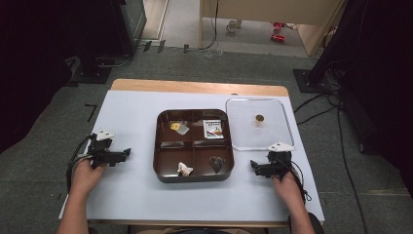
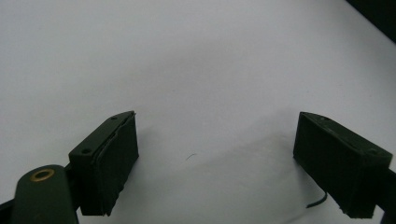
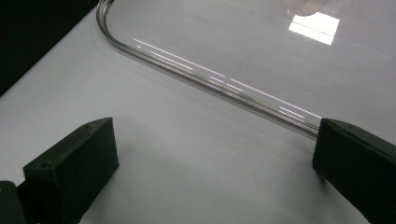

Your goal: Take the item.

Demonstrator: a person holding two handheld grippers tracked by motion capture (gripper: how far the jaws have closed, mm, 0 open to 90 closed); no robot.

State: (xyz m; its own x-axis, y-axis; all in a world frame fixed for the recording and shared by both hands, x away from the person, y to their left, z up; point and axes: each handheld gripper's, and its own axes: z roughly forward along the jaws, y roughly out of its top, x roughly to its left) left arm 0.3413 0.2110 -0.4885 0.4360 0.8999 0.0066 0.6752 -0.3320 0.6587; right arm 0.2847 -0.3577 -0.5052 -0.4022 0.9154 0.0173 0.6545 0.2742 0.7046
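Between our right gripper's [image 3: 215, 172] spread jaws lies only bare white table cover [image 3: 187, 154], with the rounded rim of the clear lid [image 3: 210, 77] just ahead; one jaw tip sits close against that rim. Our left gripper [image 2: 215, 163] is likewise released, its jaws wide apart over plain white surface, holding nothing.

From above, we see the right gripper [image 1: 267, 165] resting just below the near edge of the clear lid [image 1: 258, 124], which lies flat beside the brown compartment tray [image 1: 194, 174], to its right and almost touching. The left gripper [image 1: 113, 155] waits well apart on the tray's other side.

Covering the tray looks like our job, so we should take the lid by its near rim, jaws straddling the thin edge squarely, since glossy plastic will likely slip. Lifting before sliding avoids catching the tray wall.

Room is generous on the left; on the right, the table edge [image 1: 304, 161] runs near our hand.
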